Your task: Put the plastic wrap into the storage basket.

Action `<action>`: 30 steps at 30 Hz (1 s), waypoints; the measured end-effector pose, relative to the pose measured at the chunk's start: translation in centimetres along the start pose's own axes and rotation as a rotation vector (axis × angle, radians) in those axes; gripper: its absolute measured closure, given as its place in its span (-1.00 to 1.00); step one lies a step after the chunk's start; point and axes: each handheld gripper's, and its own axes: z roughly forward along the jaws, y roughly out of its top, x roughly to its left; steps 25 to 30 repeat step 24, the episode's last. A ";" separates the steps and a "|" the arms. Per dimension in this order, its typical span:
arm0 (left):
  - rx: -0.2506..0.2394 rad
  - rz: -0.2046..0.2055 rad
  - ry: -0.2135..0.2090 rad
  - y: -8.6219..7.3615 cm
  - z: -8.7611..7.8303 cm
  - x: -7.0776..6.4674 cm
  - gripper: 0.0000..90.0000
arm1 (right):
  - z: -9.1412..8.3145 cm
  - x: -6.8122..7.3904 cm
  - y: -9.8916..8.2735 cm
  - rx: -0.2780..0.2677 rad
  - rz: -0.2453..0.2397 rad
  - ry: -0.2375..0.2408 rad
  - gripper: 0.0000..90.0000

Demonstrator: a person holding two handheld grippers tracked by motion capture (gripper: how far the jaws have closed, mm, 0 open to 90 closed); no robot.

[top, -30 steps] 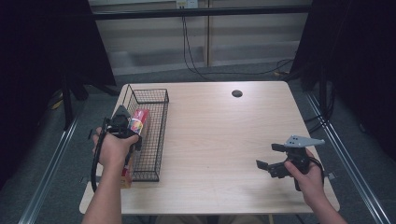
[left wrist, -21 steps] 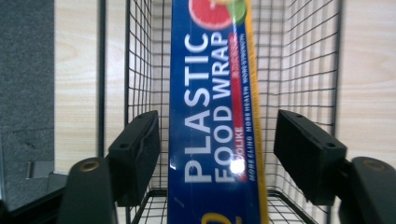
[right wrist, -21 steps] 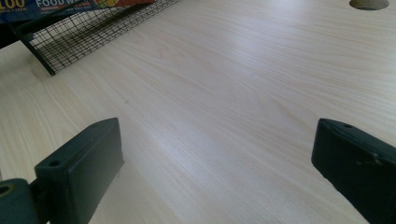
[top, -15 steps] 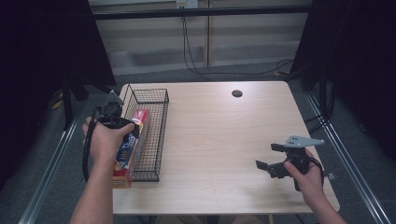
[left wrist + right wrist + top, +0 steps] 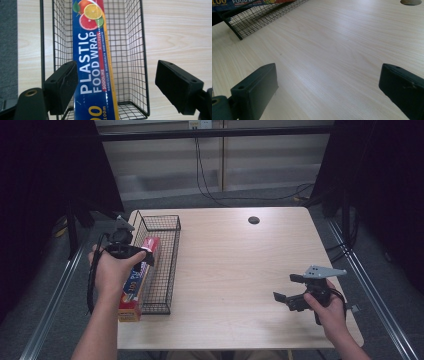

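Note:
A long blue and red box of plastic food wrap (image 5: 135,287) (image 5: 93,62) lies lengthwise along the left side of a black wire basket (image 5: 167,255) (image 5: 130,50), its near end poking out past the near rim. My left gripper (image 5: 140,254) (image 5: 120,85) hovers over the box. Its jaws have just been opening; the box sits between them beside the left pad (image 5: 63,85), with a wide gap to the right pad. My right gripper (image 5: 286,288) (image 5: 327,82) is open over bare tabletop at the near right, nothing between its pads.
The basket stands at the left edge of the pale wood table (image 5: 235,270). A round cable hole (image 5: 254,220) (image 5: 410,2) lies at the far middle. Metal rails (image 5: 370,290) run along the floor on both sides of the table.
My left gripper let go of the food wrap box, opened its jaws and rose up and a little to the left. The box stays in the basket. The right gripper has not moved.

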 end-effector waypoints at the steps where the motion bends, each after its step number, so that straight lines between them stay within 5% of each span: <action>1: 0.000 0.005 -0.002 -0.1 -0.1 0.0 -0.60 | 0.0 0.0 0.0 0.001 0.000 0.000 -0.96; 14: -0.027 0.062 -0.064 -1.1 -0.7 -0.9 -0.64 | -0.1 0.1 -0.1 0.001 -0.002 -0.002 -0.96; 30: -0.038 0.081 -0.077 -1.2 -0.8 -1.5 -0.66 | -0.1 0.0 0.0 0.004 0.009 -0.004 -0.96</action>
